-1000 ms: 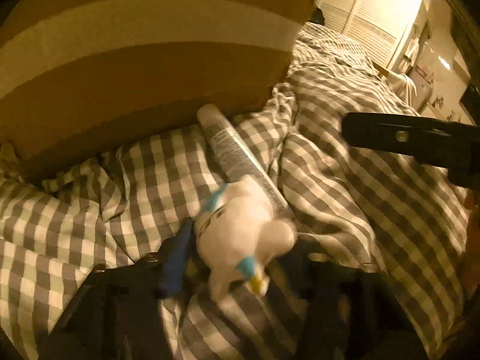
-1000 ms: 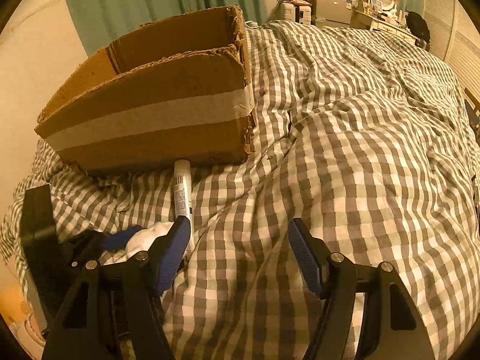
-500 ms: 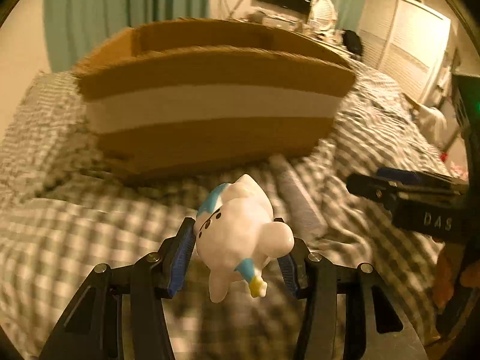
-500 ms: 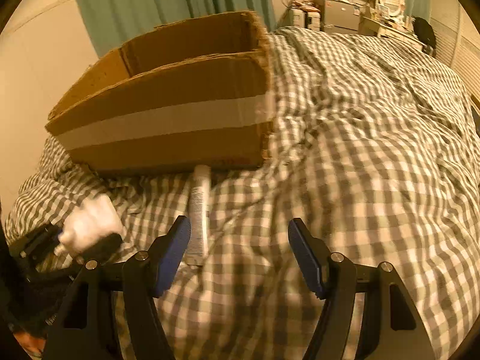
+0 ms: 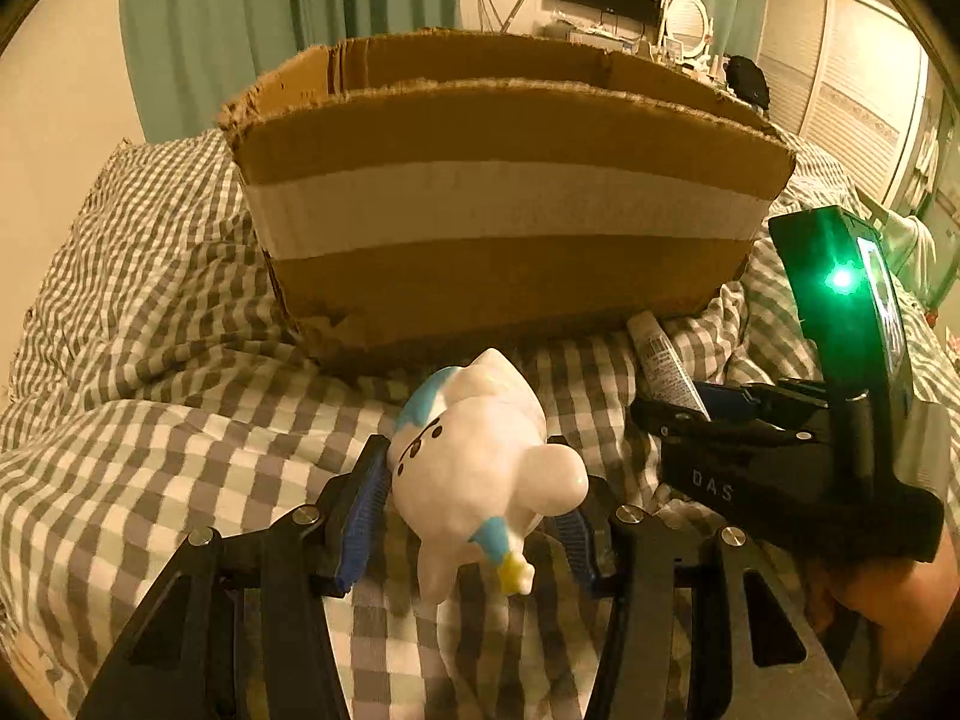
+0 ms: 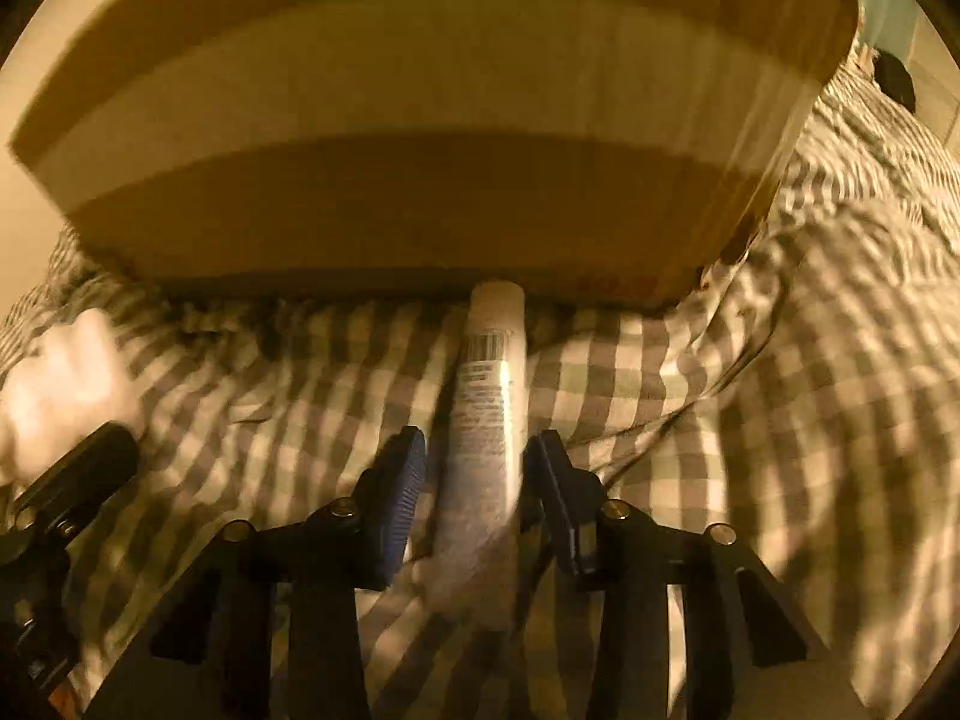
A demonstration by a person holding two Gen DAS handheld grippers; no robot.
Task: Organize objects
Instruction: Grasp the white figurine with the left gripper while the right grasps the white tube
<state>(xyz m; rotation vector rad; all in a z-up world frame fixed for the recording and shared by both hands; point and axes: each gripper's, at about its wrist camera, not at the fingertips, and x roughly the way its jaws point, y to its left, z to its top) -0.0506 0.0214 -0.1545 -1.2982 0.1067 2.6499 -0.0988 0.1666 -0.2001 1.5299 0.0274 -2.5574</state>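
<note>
My left gripper is shut on a white toy figure with blue and yellow marks, held above the checked bedcover in front of a cardboard box. The toy also shows blurred at the left of the right wrist view. A white tube lies on the cover with its cap against the box. My right gripper has come down around the tube, one finger on each side, with small gaps showing. In the left wrist view the tube runs into the right gripper's body.
The box stands on a bed with a grey and white checked cover. Green curtains, a dresser with a television and mirror, and white wardrobe doors lie behind the bed.
My left gripper lifted the toy off the cover and swung to face the box. My right gripper moved forward and down until its fingers straddle the tube.
</note>
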